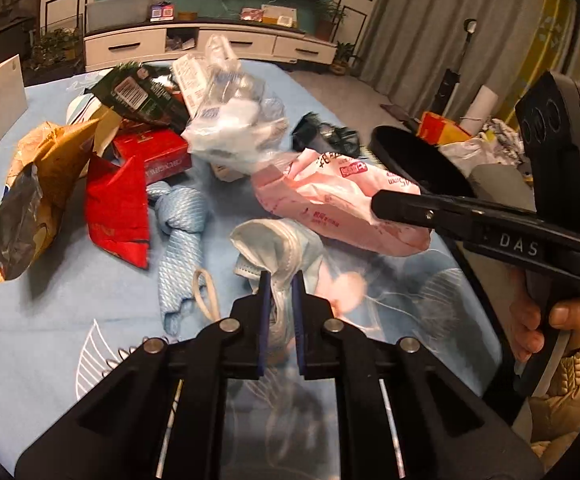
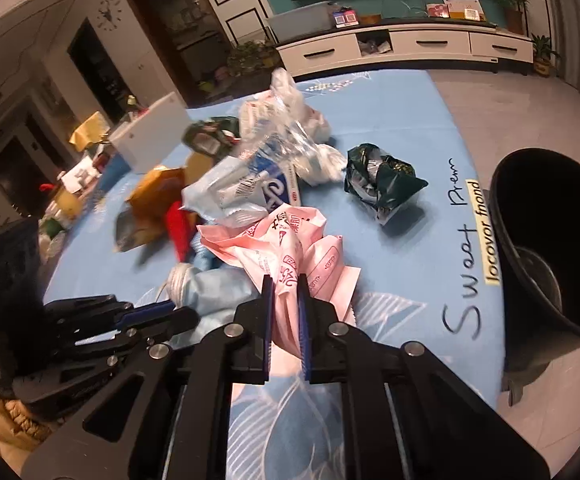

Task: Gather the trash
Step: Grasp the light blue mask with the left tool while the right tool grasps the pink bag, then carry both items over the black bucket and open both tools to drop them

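Two grips are set for transfer off the blue-covered tabletop [image 2: 410,240]: black bin [image 2: 546,240] waits off its right edge, right gripper [image 2: 286,292] clamps the pink wrapper [image 2: 290,248], left gripper [image 1: 281,288] pinches the face mask [image 1: 278,244].

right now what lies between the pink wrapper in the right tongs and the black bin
Only bare blue tablecloth with printed lettering separates the pink wrapper, held in the right tongs, from the black bin, as the right wrist view shows.

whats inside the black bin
In the right wrist view, the black bin tilts toward the camera; only its dark wall and pale round bottom show. No trash visible, though the near rim hides part.
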A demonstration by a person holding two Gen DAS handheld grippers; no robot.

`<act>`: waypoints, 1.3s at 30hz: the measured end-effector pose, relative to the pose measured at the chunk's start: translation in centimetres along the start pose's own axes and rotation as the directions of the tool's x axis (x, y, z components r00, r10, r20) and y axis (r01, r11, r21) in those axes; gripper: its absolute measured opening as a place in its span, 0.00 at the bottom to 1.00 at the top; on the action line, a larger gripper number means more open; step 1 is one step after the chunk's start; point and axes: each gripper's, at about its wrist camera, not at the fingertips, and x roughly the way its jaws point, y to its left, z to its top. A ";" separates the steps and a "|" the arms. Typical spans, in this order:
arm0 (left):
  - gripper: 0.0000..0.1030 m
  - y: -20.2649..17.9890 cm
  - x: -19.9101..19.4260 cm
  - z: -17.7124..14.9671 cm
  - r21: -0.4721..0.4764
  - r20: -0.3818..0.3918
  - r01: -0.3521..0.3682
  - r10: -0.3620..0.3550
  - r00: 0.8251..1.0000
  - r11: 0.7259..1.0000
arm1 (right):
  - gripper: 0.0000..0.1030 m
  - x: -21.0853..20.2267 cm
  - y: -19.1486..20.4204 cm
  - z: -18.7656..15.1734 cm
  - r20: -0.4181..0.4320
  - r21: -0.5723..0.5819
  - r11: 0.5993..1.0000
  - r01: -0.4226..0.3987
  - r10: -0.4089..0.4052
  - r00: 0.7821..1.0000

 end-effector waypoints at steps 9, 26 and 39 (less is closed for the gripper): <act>0.11 -1.1 -5.0 0.3 0.001 0.085 0.064 -0.063 0.994 0.998 | 0.12 -5.4 -0.3 -0.8 0.061 0.014 1.000 0.007 -0.008 0.998; 0.11 -9.2 -0.7 8.8 0.133 0.139 0.114 -0.133 0.981 0.984 | 0.12 -12.1 -10.6 -1.6 0.263 0.316 0.933 0.172 -0.260 0.929; 0.12 -17.2 11.5 14.7 0.166 0.020 0.182 -0.188 0.982 0.969 | 0.13 -10.7 -19.8 -2.0 0.205 0.517 0.806 0.288 -0.443 0.873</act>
